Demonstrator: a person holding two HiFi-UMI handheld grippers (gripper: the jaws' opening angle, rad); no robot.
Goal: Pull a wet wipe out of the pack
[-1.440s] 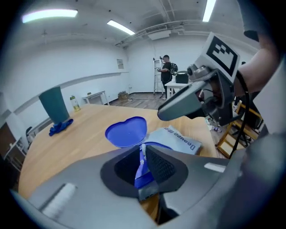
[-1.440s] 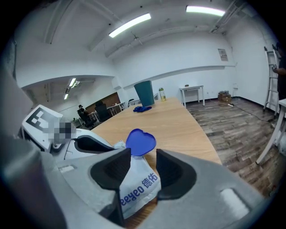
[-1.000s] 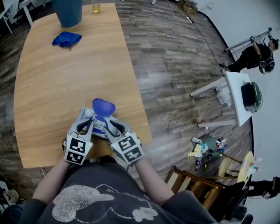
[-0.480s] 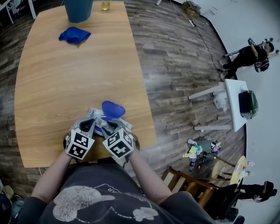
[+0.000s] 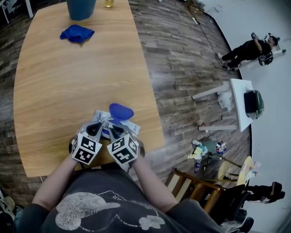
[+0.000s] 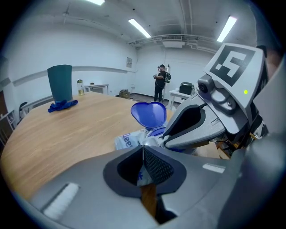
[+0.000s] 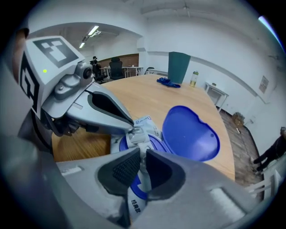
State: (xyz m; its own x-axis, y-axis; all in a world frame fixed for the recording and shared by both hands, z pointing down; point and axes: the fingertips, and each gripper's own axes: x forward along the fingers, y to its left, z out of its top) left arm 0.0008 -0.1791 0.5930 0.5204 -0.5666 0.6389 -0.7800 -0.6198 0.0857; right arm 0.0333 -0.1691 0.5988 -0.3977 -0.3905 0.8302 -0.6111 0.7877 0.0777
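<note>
Head view: wipe pack (image 5: 132, 126) lies flat near the front edge of the table (image 5: 63, 86), blue lid (image 5: 121, 110) flipped up. Left gripper (image 5: 102, 126): jaws pressed together on the pack's printed film. Right gripper (image 5: 112, 128): jaws likewise clamped on white printed film. Their tips sit just beside each other. Blue cloth (image 5: 77, 33) lies well apart.

White pack (image 5: 133, 126) with a blue lid (image 5: 120, 110), blue cloth (image 5: 76, 33), teal bin (image 5: 82, 8), light wood-grain table (image 5: 68, 77).
</note>
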